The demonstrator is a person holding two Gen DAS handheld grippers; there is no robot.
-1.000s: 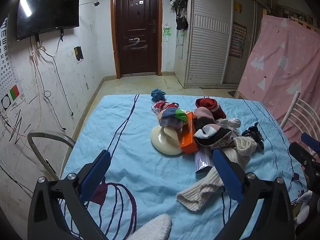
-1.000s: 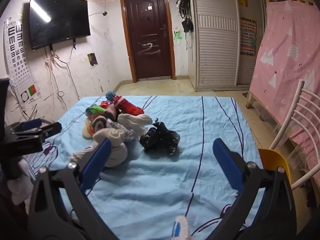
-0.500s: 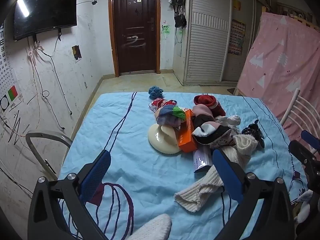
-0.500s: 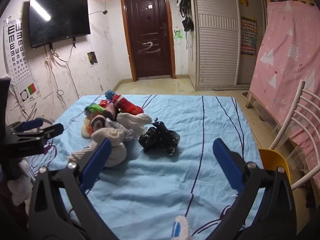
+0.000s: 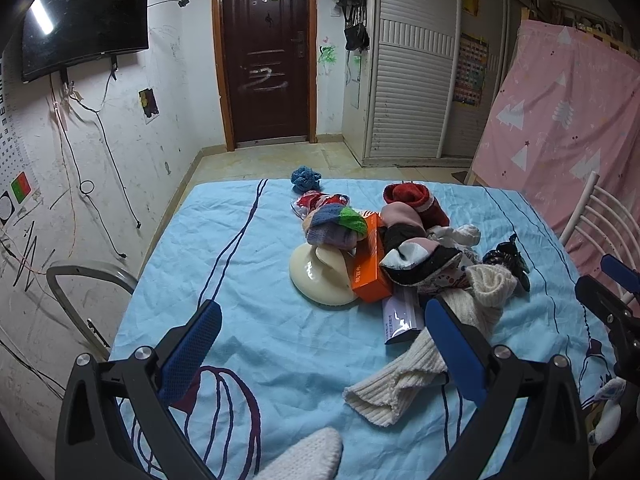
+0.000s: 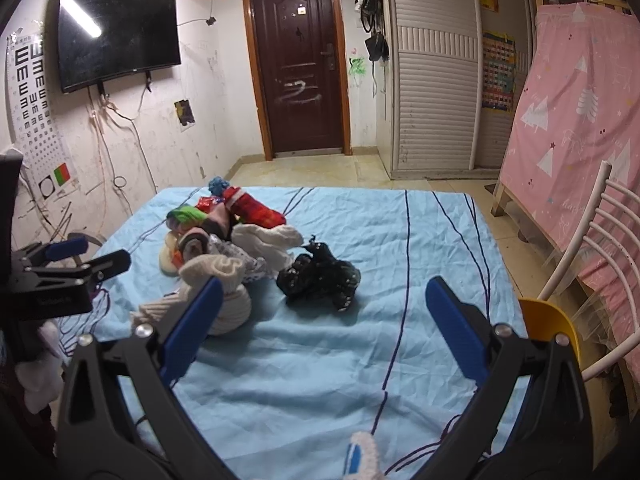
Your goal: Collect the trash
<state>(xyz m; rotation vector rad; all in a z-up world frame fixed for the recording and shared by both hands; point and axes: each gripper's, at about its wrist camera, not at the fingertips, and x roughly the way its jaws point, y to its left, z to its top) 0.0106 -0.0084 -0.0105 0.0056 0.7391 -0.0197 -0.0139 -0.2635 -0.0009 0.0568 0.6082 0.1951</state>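
Note:
A heap of clothes and trash lies on the blue cloth (image 5: 248,312). In the left wrist view it holds an orange box (image 5: 370,264), a white-purple box (image 5: 402,314), a cream round plate (image 5: 316,276), a red snack wrapper (image 5: 316,201), socks and a cream knit sock (image 5: 436,344). My left gripper (image 5: 320,328) is open and empty above the cloth, short of the heap. My right gripper (image 6: 320,320) is open and empty, with a crumpled black item (image 6: 320,276) just ahead of it. The left gripper also shows in the right wrist view (image 6: 72,256).
A metal chair back (image 5: 80,280) stands left of the table and a white chair (image 6: 588,280) with a yellow seat (image 6: 548,316) to the right. A pink sheeted board (image 6: 576,120) leans at right. A door (image 5: 268,56) and wardrobe are behind.
Both grippers stay open. The left view has shifted slightly, so the heap sits a little lower and nearer. The right view is nearly unchanged.

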